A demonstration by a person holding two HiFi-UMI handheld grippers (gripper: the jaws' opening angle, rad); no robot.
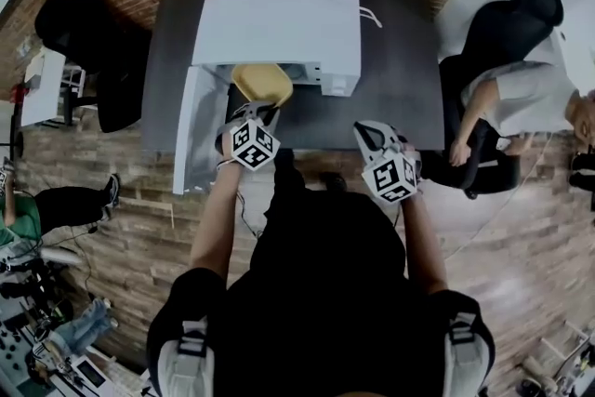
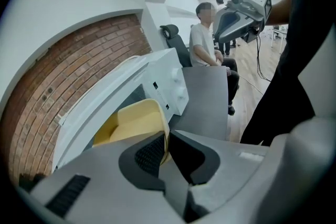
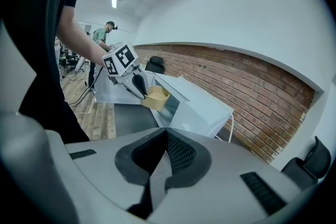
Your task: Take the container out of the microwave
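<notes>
Over the grey table (image 1: pixel 400 60), left gripper (image 2: pixel 166 148) pinches the yellow container (image 2: pixel 134 122) rim

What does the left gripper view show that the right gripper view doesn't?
Only the left gripper view: the container's rim pinched between the left gripper's pads, and a seated person. Only the right gripper view: the right gripper's jaws together on nothing, and a distant standing person. Both: the yellow container at the white microwave, and the brick wall.

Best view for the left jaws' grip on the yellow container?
Left gripper view: container rim pinched between the jaws, close up. Head view shows it from above by the microwave; right gripper view, small and distant.
</notes>
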